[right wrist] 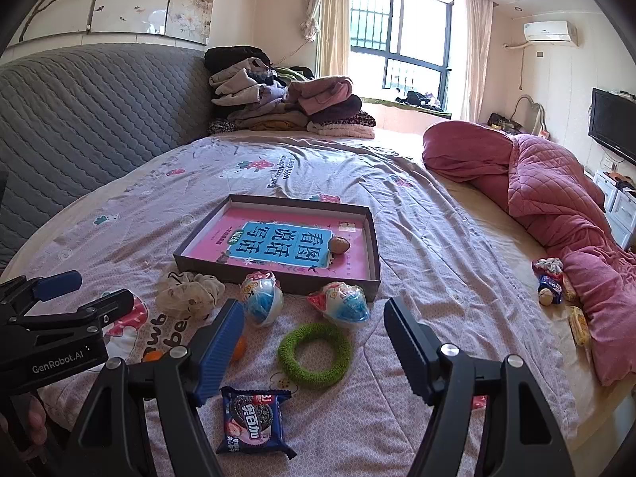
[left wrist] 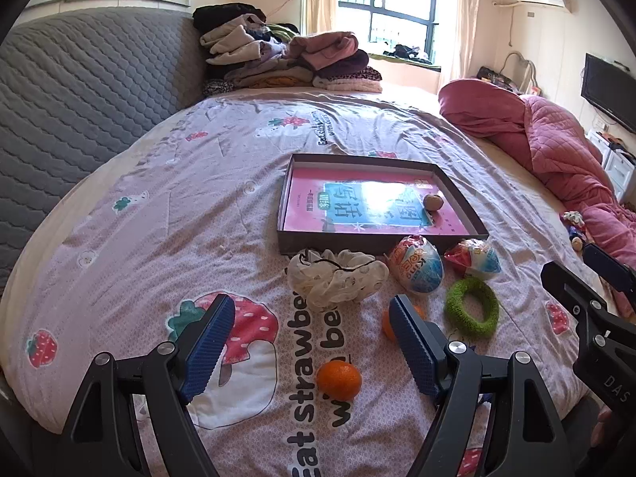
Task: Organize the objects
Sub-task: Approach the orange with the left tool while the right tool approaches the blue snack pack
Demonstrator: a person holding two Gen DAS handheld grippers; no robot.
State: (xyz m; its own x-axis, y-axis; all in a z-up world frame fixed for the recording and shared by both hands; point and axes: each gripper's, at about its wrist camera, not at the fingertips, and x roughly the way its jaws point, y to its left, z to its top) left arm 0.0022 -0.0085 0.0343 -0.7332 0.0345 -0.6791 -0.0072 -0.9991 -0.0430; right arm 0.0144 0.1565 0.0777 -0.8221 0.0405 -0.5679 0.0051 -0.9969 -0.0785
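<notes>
A shallow dark box (left wrist: 357,240) lies on the bed with a pink book and a walnut (left wrist: 432,201) inside. In front of it lie a white scrunchie (left wrist: 338,278), two foil toy eggs (left wrist: 415,270) (left wrist: 473,258), a green ring (left wrist: 472,307) and a tangerine (left wrist: 339,379). A second tangerine (left wrist: 387,324) is half hidden behind a finger. My left gripper (left wrist: 311,300) hangs open over the near tangerine, holding nothing. My right gripper (right wrist: 314,306) is open and empty above the green ring (right wrist: 314,353) and a blue cookie packet (right wrist: 254,421).
Folded clothes (right wrist: 286,99) are piled at the head of the bed by the grey padded headboard (right wrist: 99,111). A rolled pink quilt (right wrist: 556,198) runs along the right side, with small snacks (right wrist: 552,282) beside it. A TV (right wrist: 612,131) stands far right.
</notes>
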